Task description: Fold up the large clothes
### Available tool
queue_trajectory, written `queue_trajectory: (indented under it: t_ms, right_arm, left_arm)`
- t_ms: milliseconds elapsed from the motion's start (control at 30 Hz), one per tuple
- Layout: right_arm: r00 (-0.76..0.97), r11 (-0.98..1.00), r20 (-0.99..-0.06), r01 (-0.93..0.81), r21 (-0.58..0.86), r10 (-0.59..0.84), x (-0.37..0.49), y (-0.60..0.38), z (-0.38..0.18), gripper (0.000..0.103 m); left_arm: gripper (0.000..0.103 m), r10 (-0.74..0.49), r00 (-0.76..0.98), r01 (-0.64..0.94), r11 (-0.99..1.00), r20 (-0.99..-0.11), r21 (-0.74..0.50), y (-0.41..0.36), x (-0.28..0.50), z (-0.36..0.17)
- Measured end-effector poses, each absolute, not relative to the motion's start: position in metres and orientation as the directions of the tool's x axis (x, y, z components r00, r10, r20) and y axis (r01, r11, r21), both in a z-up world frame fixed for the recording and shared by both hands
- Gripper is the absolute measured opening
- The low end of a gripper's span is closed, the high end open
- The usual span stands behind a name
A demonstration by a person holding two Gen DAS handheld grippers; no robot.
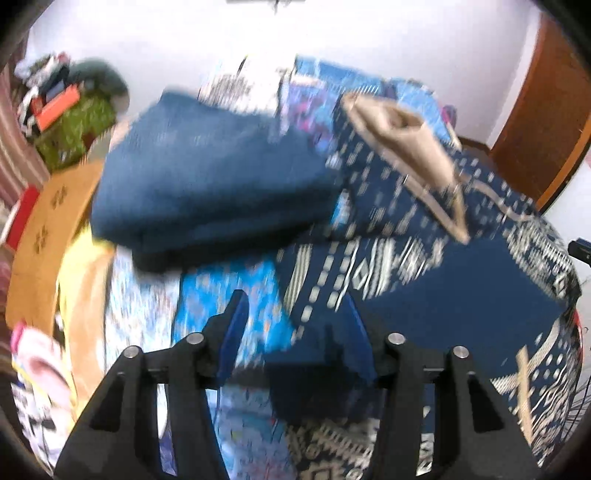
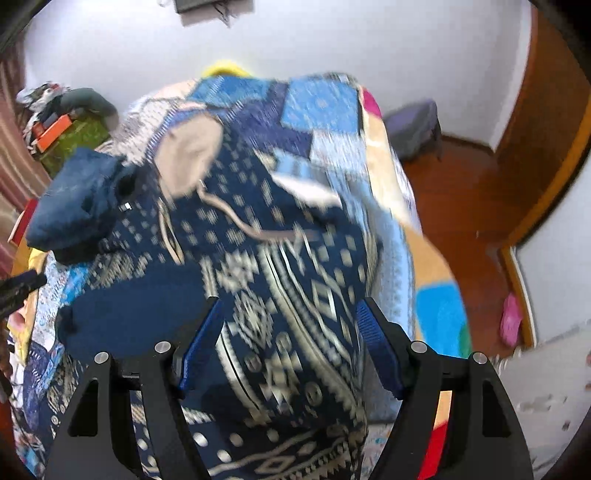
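While both cameras are looking down steeply and the pictures are smearing with motion blur, a large navy garment (image 2: 280, 295) with a cream geometric pattern is lying spread over a bed covered by a blue patchwork quilt (image 2: 317, 107). A beige hood lining (image 2: 188, 155) is showing at the far end of the garment, with two pale drawstrings (image 2: 236, 218) trailing down over the patterned cloth.

In the left wrist view, the left gripper (image 1: 295, 314) is hanging over the near part of the same garment (image 1: 424, 288), its jaws standing partly apart. One blue pad (image 1: 232, 332) is sitting over the bright blue quilt (image 1: 229, 291), while the other is overlapping a dark fold of the garment's edge; whether that pad is touching the cloth I cannot tell, and nothing is visibly being pinched between the two.

In the right wrist view, the right gripper (image 2: 291, 325) is standing wide apart above the middle of the garment, the patterned cloth showing between its pads (image 2: 201, 343) without being clamped.

A folded plain blue cloth (image 1: 207, 177) is resting on the bed just beside the hooded end of the garment, on the left. Beyond it, a green box (image 1: 74, 129) piled with clutter is sitting against the white wall (image 1: 332, 33). A wooden floor (image 2: 461, 206) and a brown door (image 2: 546, 122) are showing on the right.
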State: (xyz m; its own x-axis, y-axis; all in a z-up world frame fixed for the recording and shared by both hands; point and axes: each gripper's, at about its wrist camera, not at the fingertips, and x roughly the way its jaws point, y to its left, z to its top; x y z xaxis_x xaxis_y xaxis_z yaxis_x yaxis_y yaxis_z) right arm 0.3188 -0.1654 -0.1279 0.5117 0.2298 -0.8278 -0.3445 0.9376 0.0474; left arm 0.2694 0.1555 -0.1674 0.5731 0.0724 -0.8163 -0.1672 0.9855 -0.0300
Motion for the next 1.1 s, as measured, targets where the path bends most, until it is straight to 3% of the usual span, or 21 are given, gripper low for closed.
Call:
queue_trajectory:
  t_ms: [200, 400, 600, 900, 1100]
  right_arm:
    - [0.547, 0.915, -0.790, -0.402, 0.042, 0.276, 0.349, -0.132, -0.104, 0.071]
    - [0.534, 0.899, -0.783, -0.431, 0.070, 0.317, 0.386, -0.098, -0.100, 0.071]
    - [0.520, 0.899, -0.786, -0.427, 0.100, 0.334, 0.427, -0.071, -0.109, 0.071]
    - [0.463, 0.915, -0.835, -0.389, 0.112, 0.299, 0.495, -0.040, -0.147, 0.071]
    - [0.341, 0.927, -0.878, -0.286, 0.244, 0.336, 0.537, -0.038, -0.192, 0.071]
  left_arm:
    - [0.057, 0.075, 0.678, -0.134, 0.991, -0.731, -0.022, 0.134, 0.313, -0.128]
    - [0.057, 0.034, 0.701, -0.099, 0.994, -0.712, -0.050, 0.117, 0.372, -0.117]
    - [0.057, -0.039, 0.652, -0.120, 0.981, -0.757, -0.154, 0.118, 0.440, -0.137]
    - [0.057, -0.049, 0.541, -0.155, 0.975, -0.840, -0.157, 0.118, 0.516, -0.195]
    - [0.057, -0.095, 0.494, -0.183, 0.960, -0.865, -0.210, 0.130, 0.539, -0.232]
